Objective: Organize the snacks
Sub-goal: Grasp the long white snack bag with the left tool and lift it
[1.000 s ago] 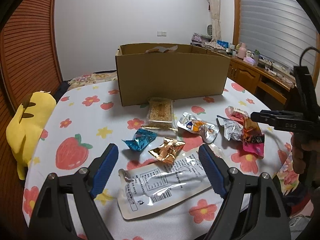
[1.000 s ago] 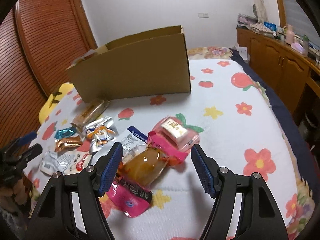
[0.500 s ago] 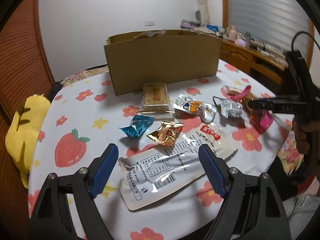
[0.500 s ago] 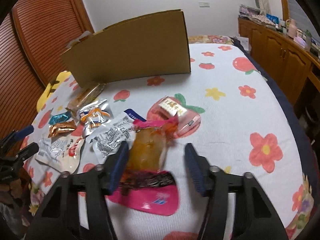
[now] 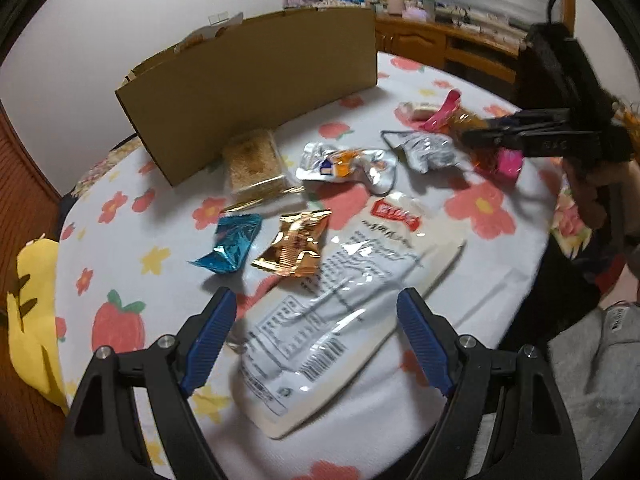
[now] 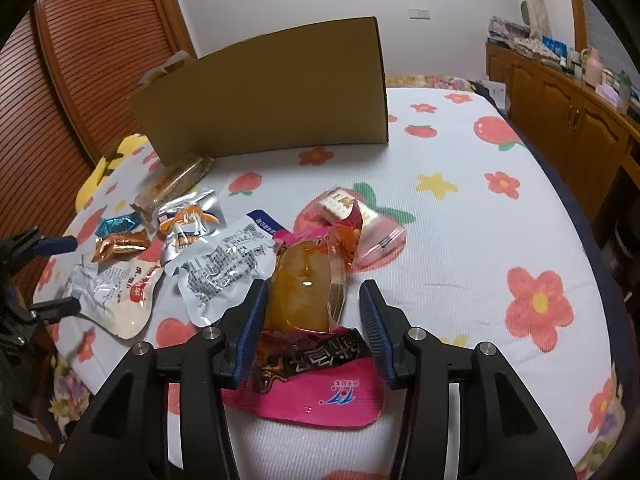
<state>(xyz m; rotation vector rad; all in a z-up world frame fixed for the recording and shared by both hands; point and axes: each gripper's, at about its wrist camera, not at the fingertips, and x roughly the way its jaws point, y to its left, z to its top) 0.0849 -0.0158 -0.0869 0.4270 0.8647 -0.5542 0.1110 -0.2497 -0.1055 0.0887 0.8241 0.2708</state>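
My right gripper is closing around a pink and orange snack packet; its left pad touches the packet, the right pad stands a little off it. It also shows in the left wrist view. My left gripper is open over a large white pouch. A gold wrapper, a blue wrapper, a silver packet, a grey foil packet and a clear cracker pack lie on the table. A cardboard box stands behind them.
The flowered tablecloth covers a round table. A pink wrapped cake lies beyond the held packet. A yellow cushion sits at the left edge. Wooden cabinets stand to the right.
My right gripper has narrowed around the pink and orange packet, which now stands up between the pads. My left gripper has moved forward and lower over the white pouch.
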